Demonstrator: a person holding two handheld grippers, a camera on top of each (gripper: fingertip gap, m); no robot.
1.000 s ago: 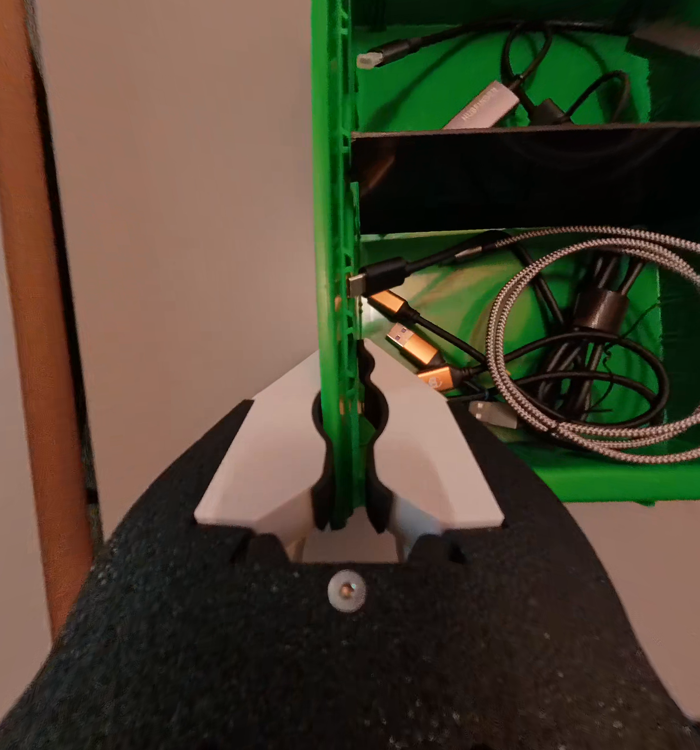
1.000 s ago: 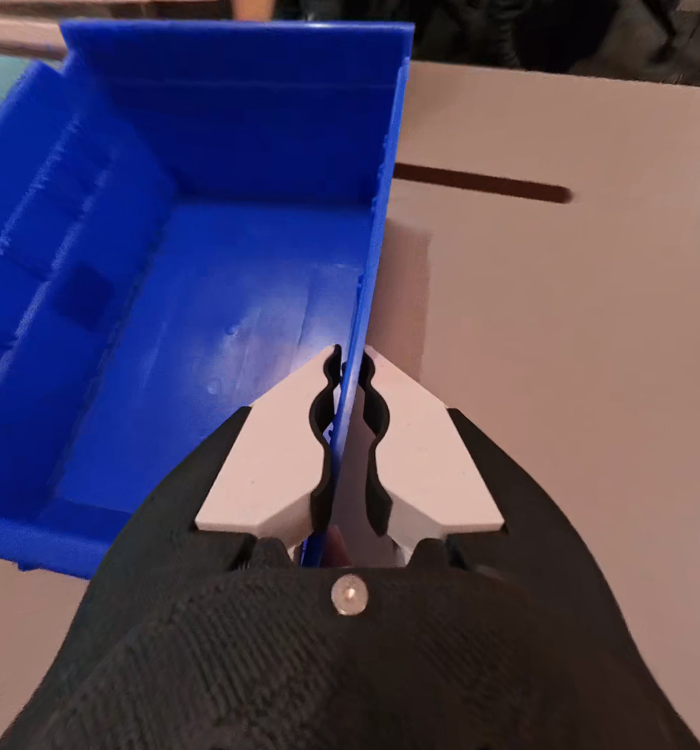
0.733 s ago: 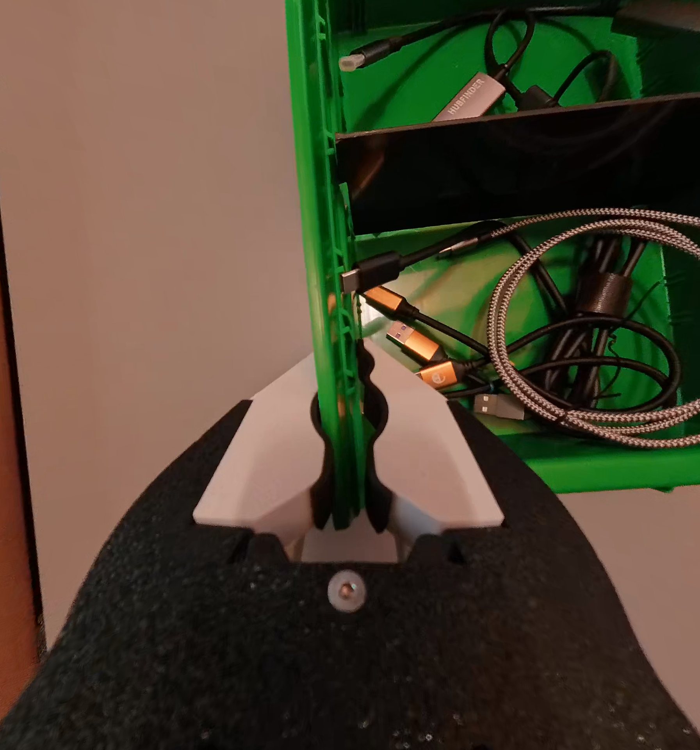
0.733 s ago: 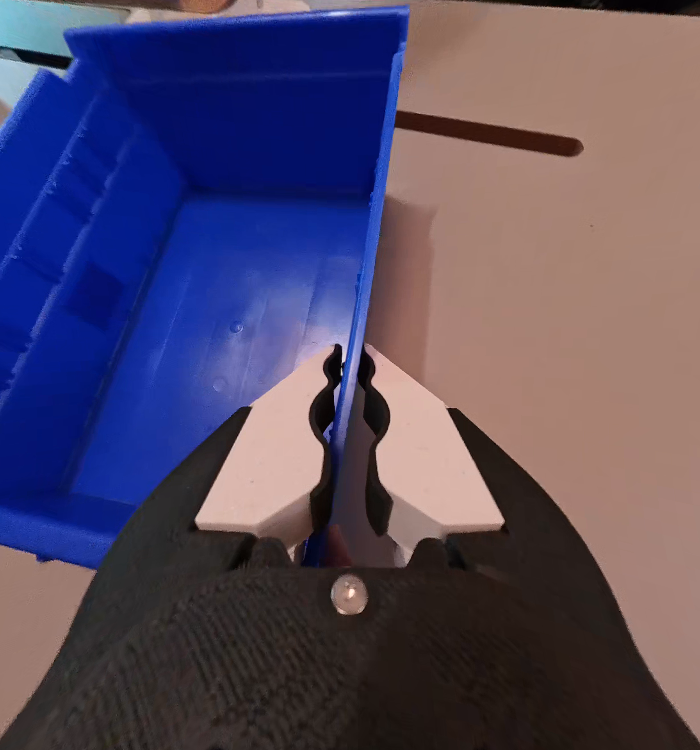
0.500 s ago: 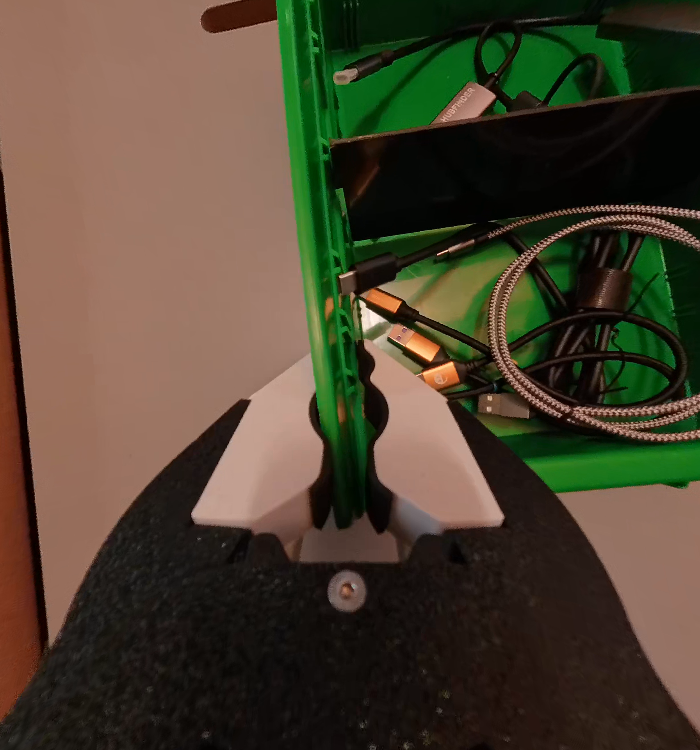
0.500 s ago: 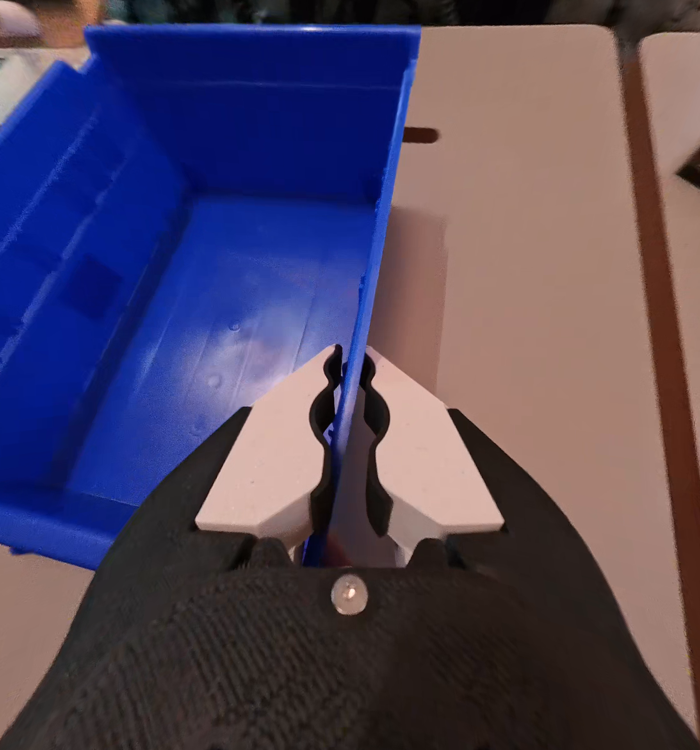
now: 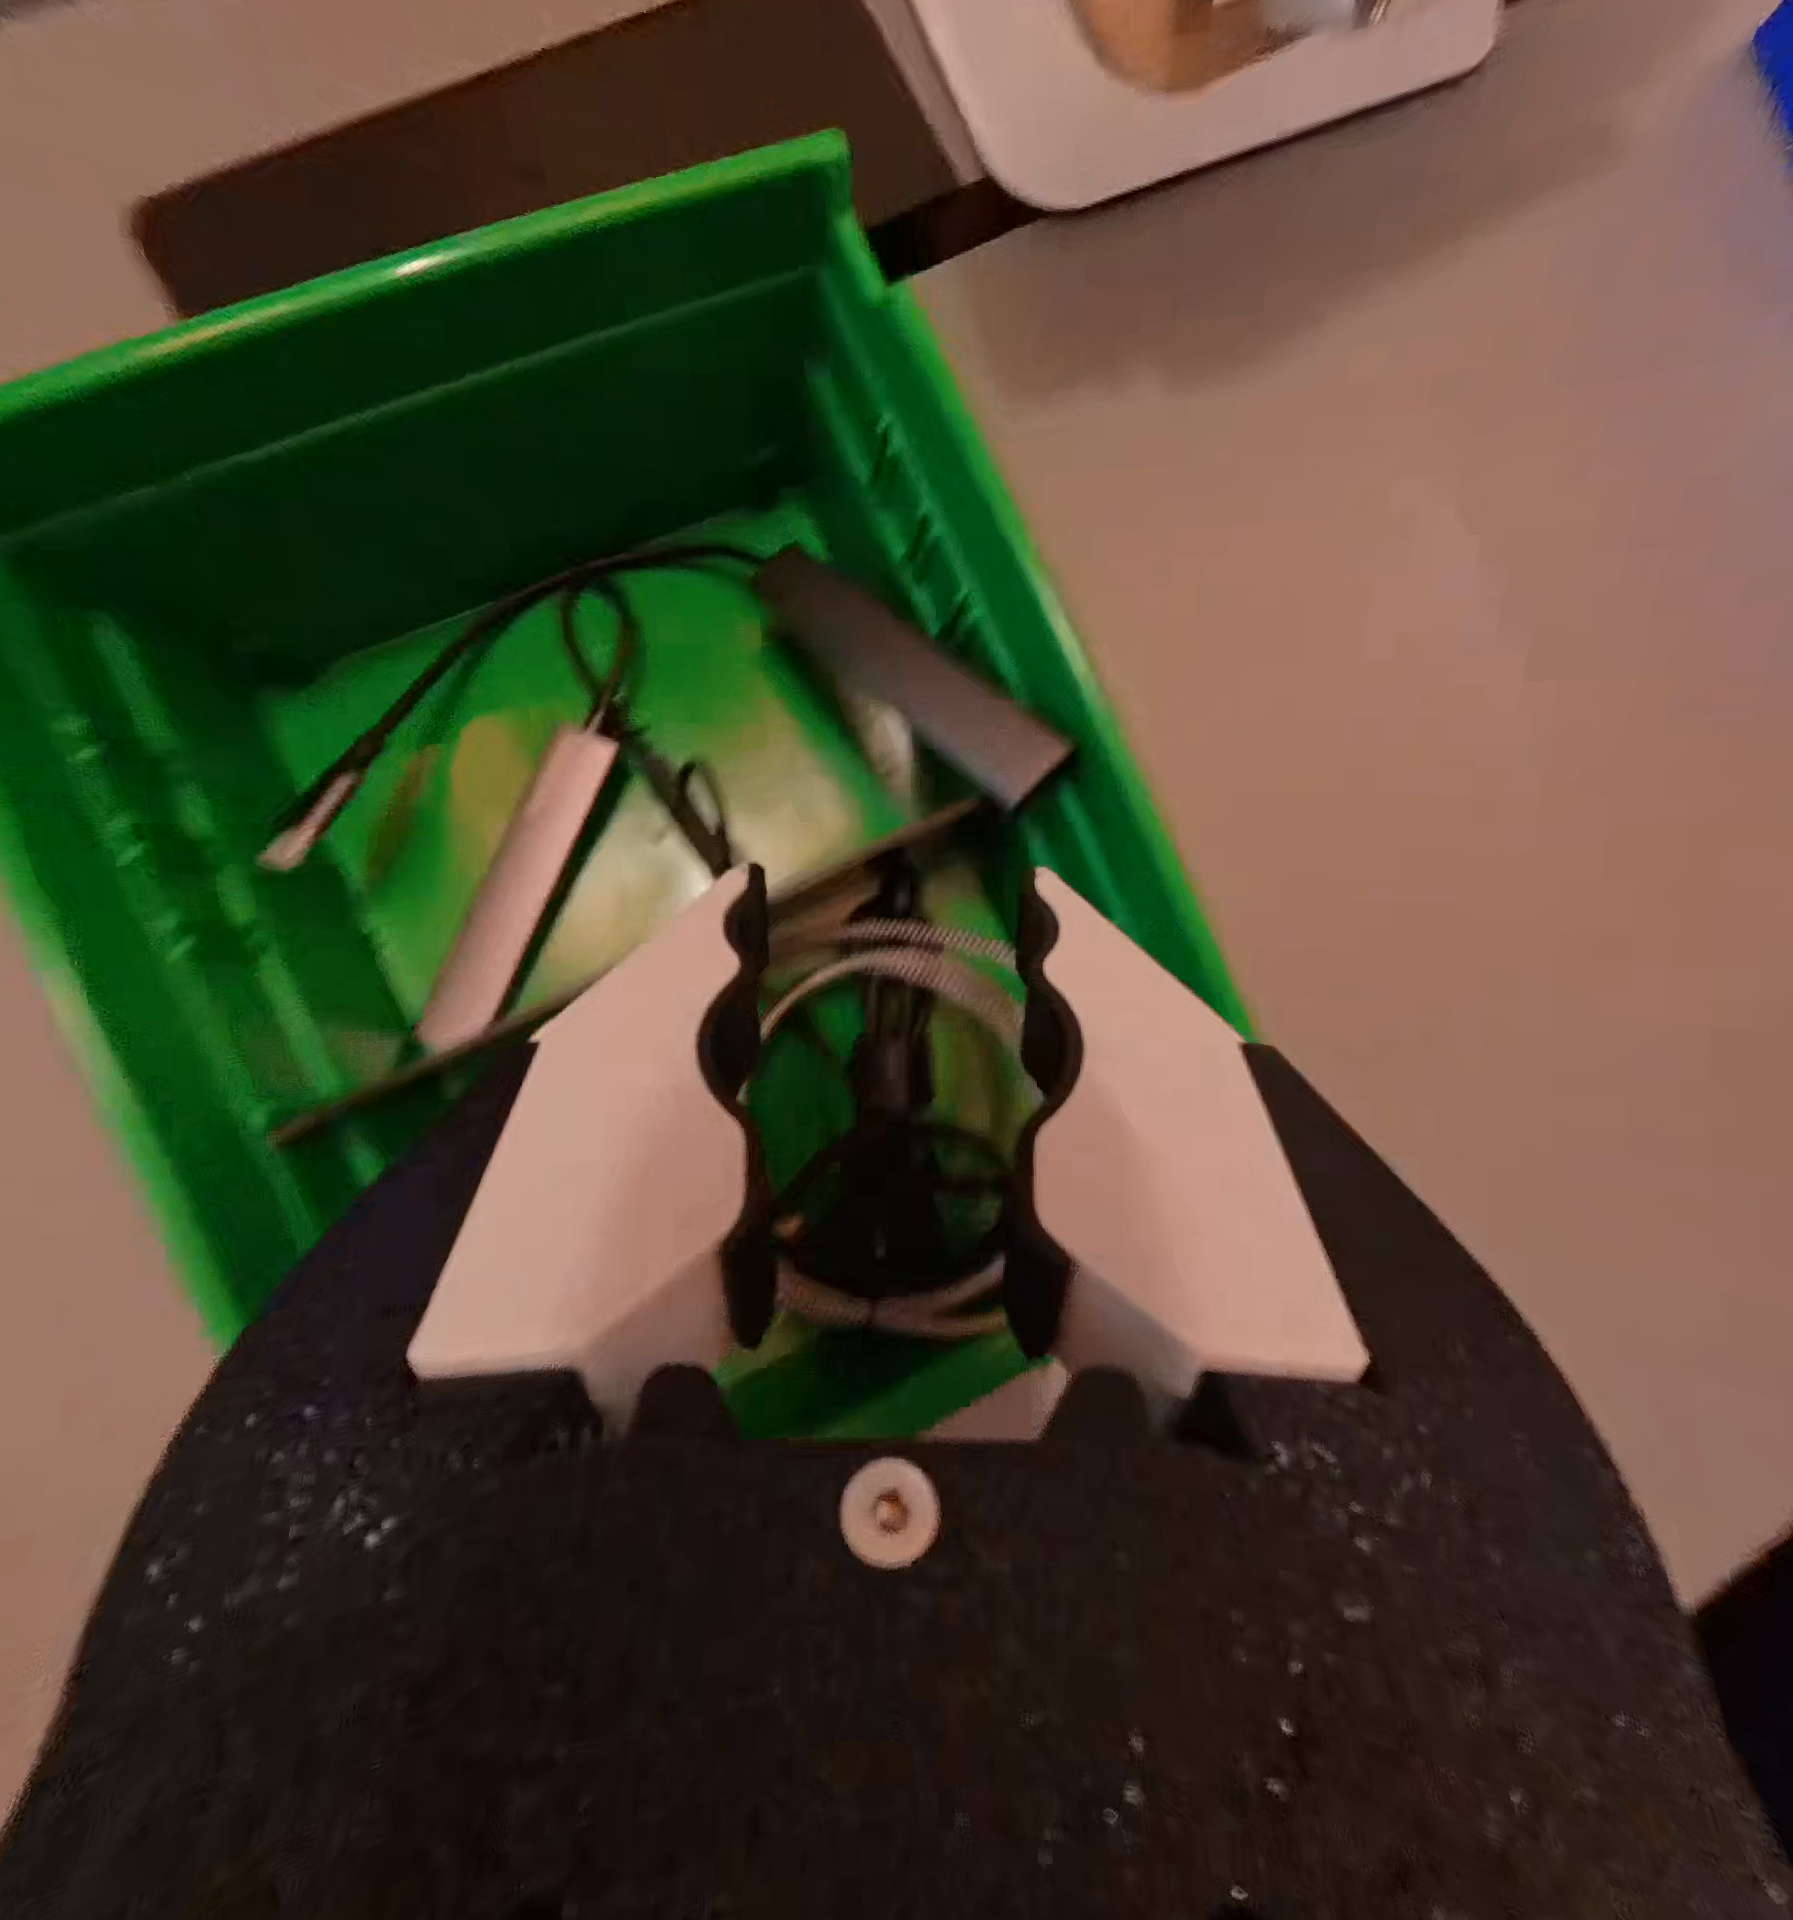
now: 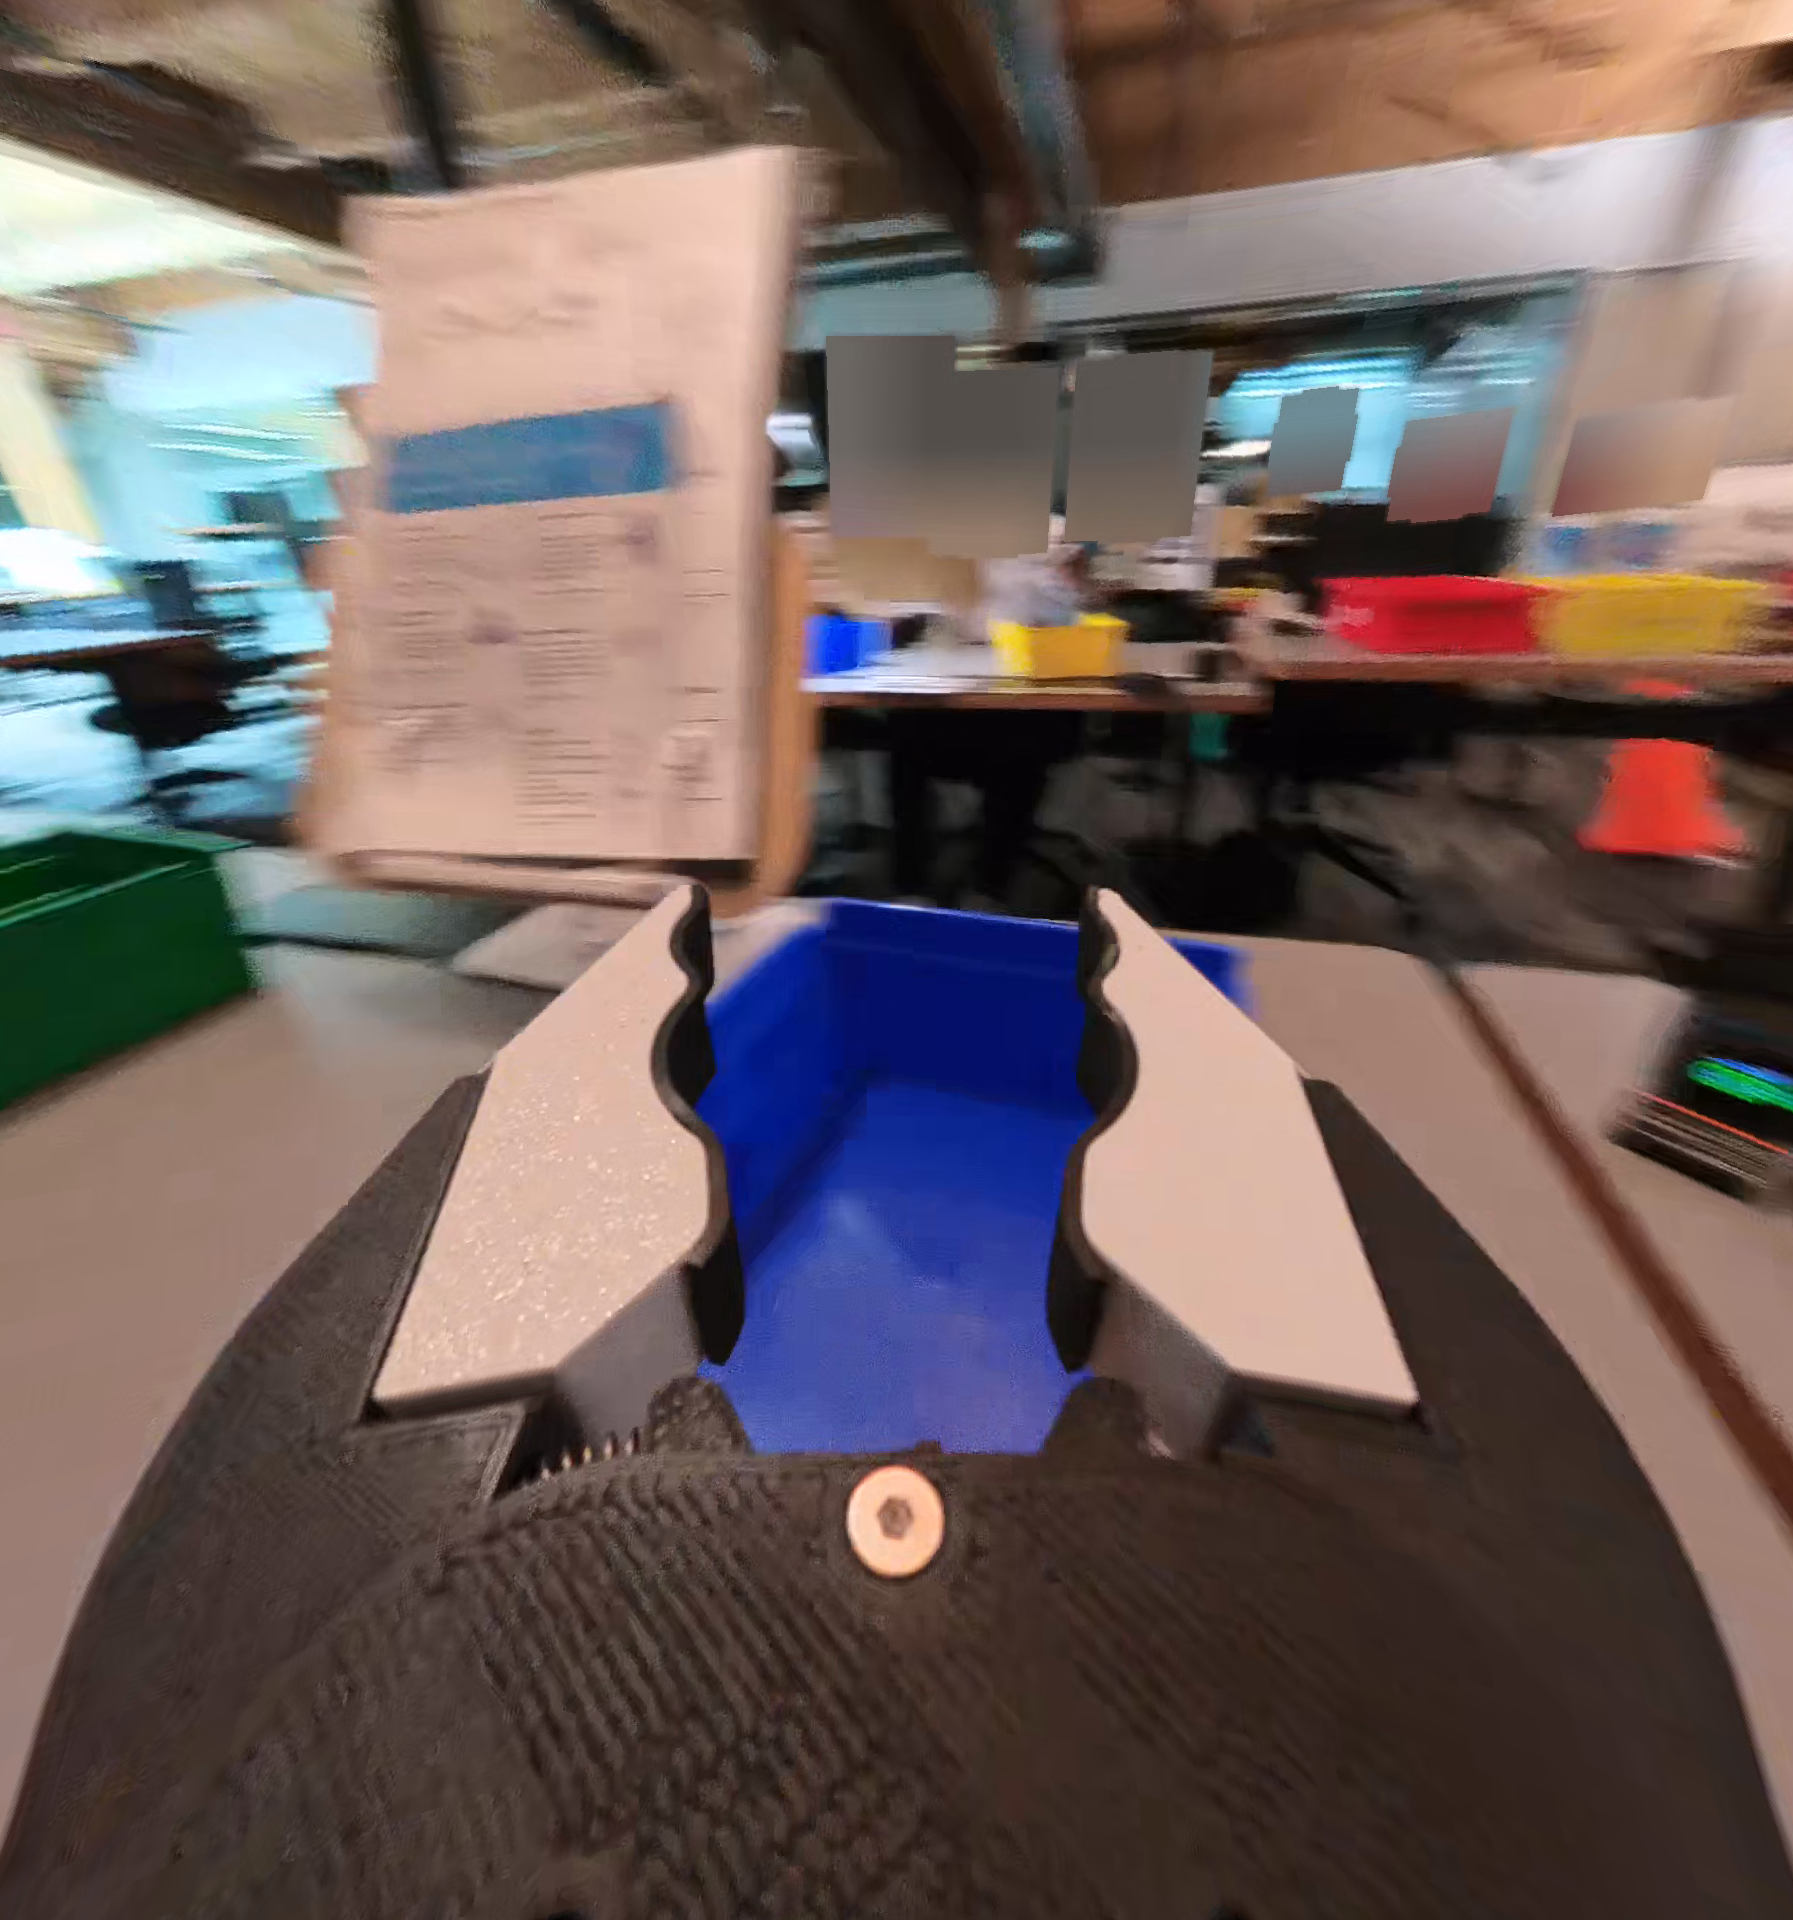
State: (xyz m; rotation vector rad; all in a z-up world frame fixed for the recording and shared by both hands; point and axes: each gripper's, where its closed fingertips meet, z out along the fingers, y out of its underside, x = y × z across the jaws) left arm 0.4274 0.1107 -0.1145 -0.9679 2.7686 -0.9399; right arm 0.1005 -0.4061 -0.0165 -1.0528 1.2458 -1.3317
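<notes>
Hovering over green bin [image 7: 393, 374], left gripper [image 7: 887, 1122], jaws parted and empty, nothing between them. Pointing down into near compartment, onto coil of braided cable [image 7: 902, 961] tangled with black leads. Not touching any of it, as far as blur allows.

Hovering low above blue bin [image 8: 902, 1174], right gripper [image 8: 892, 1122], jaws spread wide, gripping nothing. Blue bin bare inside, resting on worktop [image 8: 144, 1164], squarely ahead between the fingers.

Progress: both bins set down on worktop, neither held. Green bin full, blue bin empty; no cable lifted out. Beyond that, nothing to judge.

Inside green bin: thin dark divider [image 7: 580, 1029] crossing it, splitting near compartment from far. Far compartment holding a long pale grey adapter [image 7: 523, 883] with thin black lead, and a dark flat slab [image 7: 913, 686] leaning on the right wall.

Surroundings: white box [image 7: 1183, 94] beyond green bin's far end; brown seam in worktop behind it. Right wrist view badly smeared: green bin off to left, propped printed sheet [image 8: 559, 509] behind blue bin, small dark device with lit screen [image 8: 1744, 1101] at right, coloured bins and orange cone well apart in background.

Obstructions: divider and bin walls close round the coil; leads interlaced, likely to drag together.
</notes>
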